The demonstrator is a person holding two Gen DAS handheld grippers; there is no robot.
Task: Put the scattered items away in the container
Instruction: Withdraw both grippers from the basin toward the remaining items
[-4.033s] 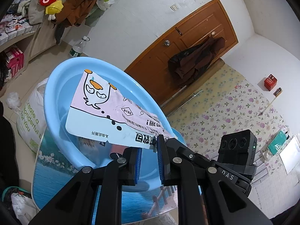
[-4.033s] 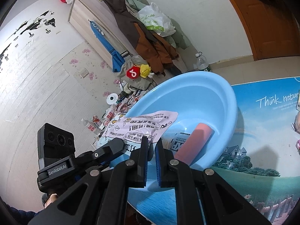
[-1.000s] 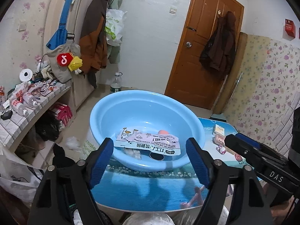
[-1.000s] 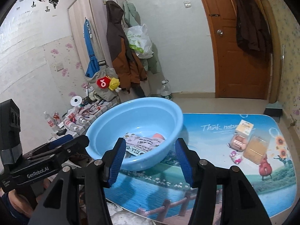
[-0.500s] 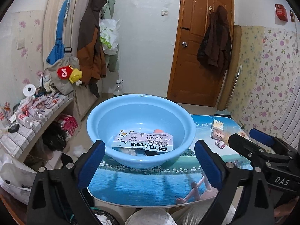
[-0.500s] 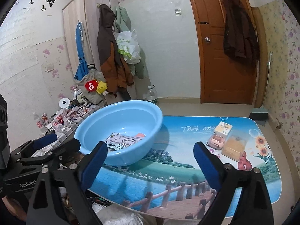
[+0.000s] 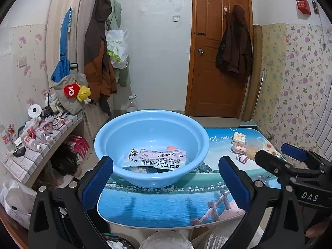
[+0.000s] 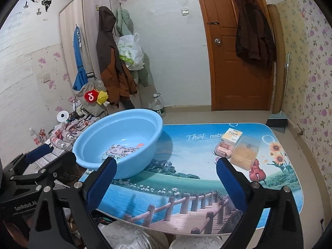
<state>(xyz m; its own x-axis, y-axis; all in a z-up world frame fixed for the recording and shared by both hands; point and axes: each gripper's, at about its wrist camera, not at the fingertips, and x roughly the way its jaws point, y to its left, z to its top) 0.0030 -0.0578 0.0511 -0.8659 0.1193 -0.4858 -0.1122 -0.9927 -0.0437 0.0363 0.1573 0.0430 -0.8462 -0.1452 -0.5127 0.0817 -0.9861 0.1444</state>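
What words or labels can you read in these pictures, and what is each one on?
"Think natu", cut off by a box: table top.
"Face": cream box.
"DAS": right claw.
"GenRobot.A", cut off: left claw.
Printed packet in the blue basin: too small.

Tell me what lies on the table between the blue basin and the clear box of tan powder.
Nothing: from the blue basin to the clear box only bare printed table shows, clearest in the right wrist view.
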